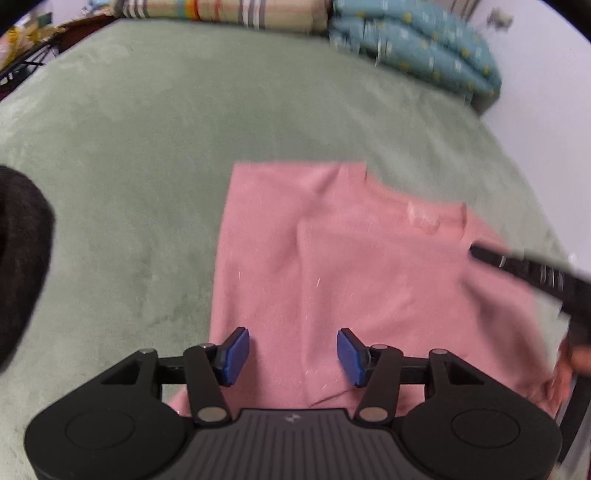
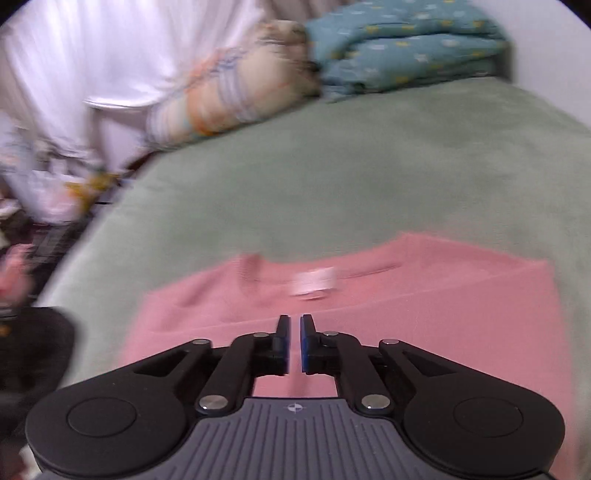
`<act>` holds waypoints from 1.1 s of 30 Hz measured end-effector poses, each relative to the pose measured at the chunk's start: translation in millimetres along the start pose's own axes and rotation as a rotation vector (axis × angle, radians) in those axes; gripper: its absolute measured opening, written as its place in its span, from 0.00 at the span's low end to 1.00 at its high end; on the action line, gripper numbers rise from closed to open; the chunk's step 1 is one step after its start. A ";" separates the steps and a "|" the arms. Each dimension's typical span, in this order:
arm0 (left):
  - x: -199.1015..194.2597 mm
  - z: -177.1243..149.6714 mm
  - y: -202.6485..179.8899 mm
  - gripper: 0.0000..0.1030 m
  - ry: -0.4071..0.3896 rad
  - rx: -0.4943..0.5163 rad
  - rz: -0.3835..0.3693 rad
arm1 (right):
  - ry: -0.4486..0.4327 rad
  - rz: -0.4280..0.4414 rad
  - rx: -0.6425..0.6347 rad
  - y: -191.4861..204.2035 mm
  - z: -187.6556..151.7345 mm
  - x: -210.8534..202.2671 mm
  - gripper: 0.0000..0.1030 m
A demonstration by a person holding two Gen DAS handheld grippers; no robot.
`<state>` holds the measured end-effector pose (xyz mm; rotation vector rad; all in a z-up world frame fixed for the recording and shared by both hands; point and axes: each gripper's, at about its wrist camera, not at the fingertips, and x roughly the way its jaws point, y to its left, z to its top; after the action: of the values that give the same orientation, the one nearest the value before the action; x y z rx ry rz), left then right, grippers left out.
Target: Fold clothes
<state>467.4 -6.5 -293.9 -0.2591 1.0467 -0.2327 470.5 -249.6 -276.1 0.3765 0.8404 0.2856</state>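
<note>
A: Two blue pads show in the left wrist view, and they stand wide apart: the left gripper (image 1: 293, 356) holds nothing and hangs just over the near edge of the pink garment (image 1: 354, 273).

B: Where does the garment lie?

A: Flat on the green bedspread (image 1: 147, 155), partly folded, with one side turned over onto the middle and a pale label (image 1: 423, 218) near the neckline. The right gripper (image 1: 524, 269) comes in from the right as a blurred dark bar above the cloth. Whether it touches the cloth cannot be told.

B: What lies beyond?

A: A striped pillow (image 1: 221, 11) and a blue patterned quilt (image 1: 417, 48) sit at the far end of the bed. A dark shape (image 1: 22, 266) fills the left edge.

B: And the right wrist view?

A: There the right gripper (image 2: 294, 343) has its pads nearly together, only a thin slit between them, with no cloth seen in it. The pink garment (image 2: 424, 332) spreads under and ahead of it on the green bedspread (image 2: 369, 166), label (image 2: 314, 282) just beyond the tips. The striped pillow (image 2: 236, 92), blue patterned quilt (image 2: 402, 48) and a white curtain (image 2: 92, 48) stand behind, all blurred.
</note>
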 end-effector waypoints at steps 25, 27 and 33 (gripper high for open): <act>150.5 140.9 -25.8 0.38 0.180 0.866 -0.066 | 0.065 -0.213 -0.134 -120.0 43.4 -17.0 0.41; 153.9 139.6 -23.5 0.37 0.168 0.896 -0.068 | 0.071 -0.215 -0.119 -122.0 36.5 -14.3 0.41; 148.4 148.1 -13.5 0.02 0.102 0.963 0.073 | 0.058 -0.233 -0.050 -129.1 24.2 -15.2 0.41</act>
<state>667.4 -50.5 -340.8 0.6636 0.9354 -0.6543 491.9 -376.3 -307.0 0.2211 0.9232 0.1007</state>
